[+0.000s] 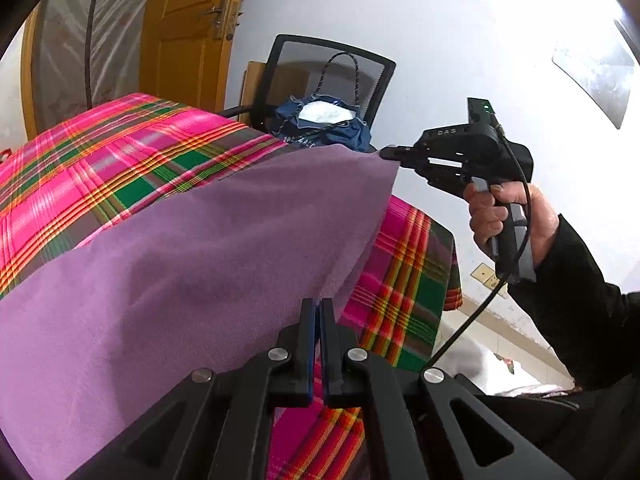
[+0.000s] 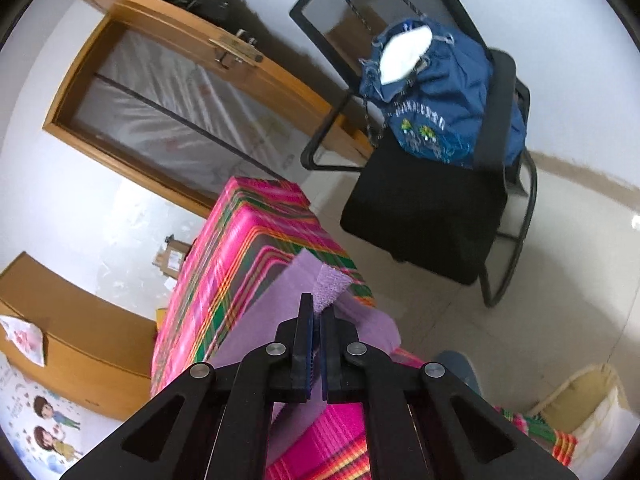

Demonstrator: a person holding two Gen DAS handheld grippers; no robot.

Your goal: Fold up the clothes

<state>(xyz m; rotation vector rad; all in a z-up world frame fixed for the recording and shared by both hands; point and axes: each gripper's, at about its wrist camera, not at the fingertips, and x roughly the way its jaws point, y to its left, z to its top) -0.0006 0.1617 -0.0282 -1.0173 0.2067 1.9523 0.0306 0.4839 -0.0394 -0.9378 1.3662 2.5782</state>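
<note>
Purple cloth [image 1: 192, 240] lies on the plaid-covered tabletop [image 1: 120, 160], lifted along its near edge by both grippers. Left gripper [image 1: 319, 308] has its fingers [image 1: 308, 320] clamped tight on the near edge of the cloth, fabric pinched between the blue pads. Right gripper [image 1: 386, 153], held in the person's hand [image 1: 508, 216], pinches the far right corner of the cloth and holds it raised above the tabletop edge; from its own camera the fingers [image 2: 306, 320] are closed on a bunched bit of purple fabric [image 2: 328, 284]. Cloth stretches taut between the two grips. Behind the tabletop: black mesh chair [image 2: 424, 208] with a blue drawstring bag [image 2: 436, 96] on the seat, wooden door [image 1: 188, 32] at the wall
</note>
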